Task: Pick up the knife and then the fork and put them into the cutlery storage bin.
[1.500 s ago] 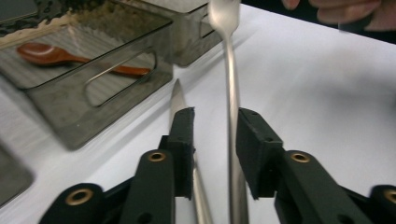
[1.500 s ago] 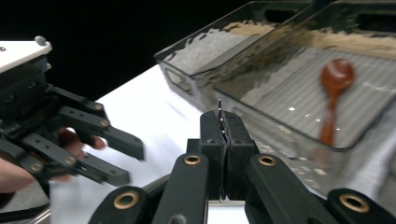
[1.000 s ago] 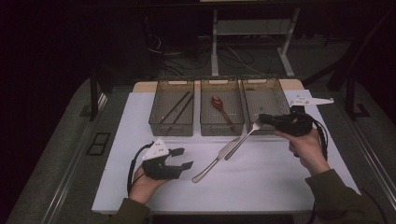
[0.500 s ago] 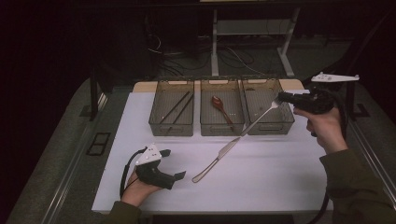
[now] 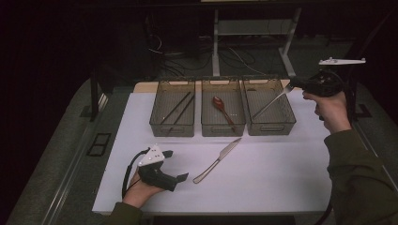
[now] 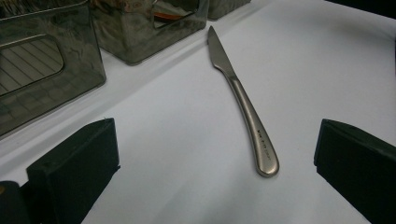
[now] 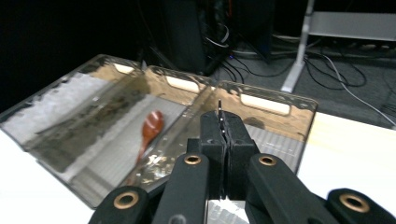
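Observation:
My right gripper (image 5: pixel 294 87) is raised over the far right of the table, shut on a slim metal utensil (image 5: pixel 272 103) that slants down into the right bin (image 5: pixel 271 126). In the right gripper view the jaws (image 7: pixel 223 135) press together on the utensil's thin edge (image 7: pixel 219 112). A table knife (image 5: pixel 217 160) lies on the white mat, blade toward the bins. Resting on the mat just left of it is my left gripper (image 5: pixel 176 166), open and holding nothing. The left gripper view shows the knife (image 6: pixel 243 102) between the spread jaws (image 6: pixel 217 154), apart from both.
Three clear bins stand in a row at the back. Dark chopsticks (image 5: pixel 176 110) lie in the left bin (image 5: pixel 172 126), and a wooden spoon (image 5: pixel 223 108) lies in the middle bin (image 5: pixel 223 126). The white mat (image 5: pixel 281 178) covers the table. Cables and a stand lie beyond the far edge.
My right gripper has lifted the utensil from beside the knife and carried it back and right, until its tip dips into the right bin. The left gripper shifted slightly left.

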The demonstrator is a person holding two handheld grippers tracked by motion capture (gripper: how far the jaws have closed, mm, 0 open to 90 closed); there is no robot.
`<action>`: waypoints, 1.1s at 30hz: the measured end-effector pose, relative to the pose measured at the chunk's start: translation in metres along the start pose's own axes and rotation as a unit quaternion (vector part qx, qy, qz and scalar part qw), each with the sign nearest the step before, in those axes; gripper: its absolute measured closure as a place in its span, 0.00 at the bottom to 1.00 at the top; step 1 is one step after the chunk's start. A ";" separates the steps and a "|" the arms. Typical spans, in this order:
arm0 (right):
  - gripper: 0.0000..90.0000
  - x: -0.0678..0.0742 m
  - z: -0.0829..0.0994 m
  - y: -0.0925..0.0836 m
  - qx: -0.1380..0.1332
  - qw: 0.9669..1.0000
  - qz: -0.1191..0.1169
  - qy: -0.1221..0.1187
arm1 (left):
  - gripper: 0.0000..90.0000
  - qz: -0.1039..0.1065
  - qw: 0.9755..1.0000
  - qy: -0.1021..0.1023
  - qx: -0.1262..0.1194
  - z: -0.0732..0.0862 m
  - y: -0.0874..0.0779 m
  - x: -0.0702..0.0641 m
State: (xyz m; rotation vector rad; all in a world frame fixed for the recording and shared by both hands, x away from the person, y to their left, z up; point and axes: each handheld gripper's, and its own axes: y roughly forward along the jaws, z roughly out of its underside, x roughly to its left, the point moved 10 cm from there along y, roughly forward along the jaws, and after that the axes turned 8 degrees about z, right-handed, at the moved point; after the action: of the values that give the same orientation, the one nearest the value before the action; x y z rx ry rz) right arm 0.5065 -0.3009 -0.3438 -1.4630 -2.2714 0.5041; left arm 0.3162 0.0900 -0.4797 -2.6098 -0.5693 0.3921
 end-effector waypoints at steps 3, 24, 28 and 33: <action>0.97 -0.003 0.004 0.011 0.014 1.000 0.007 -0.001 | 0.00 0.003 1.000 0.001 0.002 0.000 0.000 -0.001; 0.96 -0.015 0.041 0.070 0.097 0.995 0.009 0.005 | 0.00 0.013 1.000 0.003 0.010 0.002 0.003 -0.005; 0.93 -0.022 0.048 0.081 0.106 0.994 0.032 -0.003 | 0.00 0.014 1.000 0.002 0.013 0.002 0.004 -0.006; 0.90 -0.026 0.053 0.093 0.111 0.993 0.043 -0.001 | 0.00 0.013 1.000 0.002 0.010 0.002 0.003 -0.005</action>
State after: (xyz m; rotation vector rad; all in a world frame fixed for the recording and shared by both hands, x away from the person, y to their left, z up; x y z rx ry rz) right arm 0.5614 -0.2936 -0.4388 -1.4516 -2.0834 0.7596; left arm 0.3120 0.0856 -0.4822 -2.5998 -0.5287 0.4000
